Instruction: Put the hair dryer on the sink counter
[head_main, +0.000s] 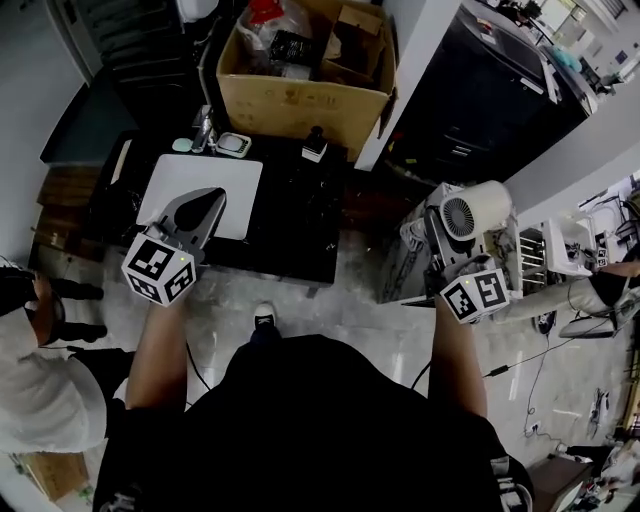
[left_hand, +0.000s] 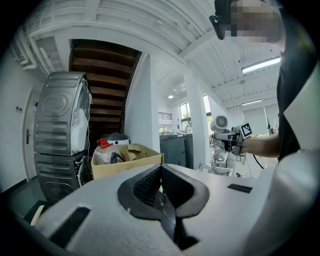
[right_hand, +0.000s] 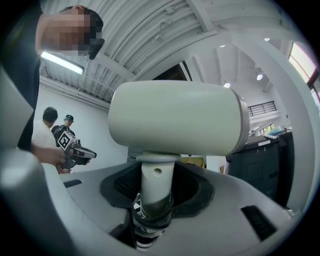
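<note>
A cream hair dryer (head_main: 472, 212) stands upright in my right gripper (head_main: 452, 246), off to the right of the black sink counter (head_main: 292, 222). In the right gripper view the jaws are shut on the dryer's handle (right_hand: 156, 184), with its barrel (right_hand: 175, 119) lying crosswise above my right gripper (right_hand: 155, 196). My left gripper (head_main: 203, 208) hovers over the white basin (head_main: 235, 185) at the counter's left end. It is shut with nothing in it, and in its own view the left gripper (left_hand: 161, 183) points upward, past a cardboard box (left_hand: 127, 159).
An open cardboard box (head_main: 305, 65) full of items stands behind the counter. A faucet (head_main: 204, 130), a soap dish (head_main: 235, 145) and a small bottle (head_main: 315, 146) line the counter's back edge. A black cabinet (head_main: 490, 95) is at the right, a person (head_main: 35, 340) at the left.
</note>
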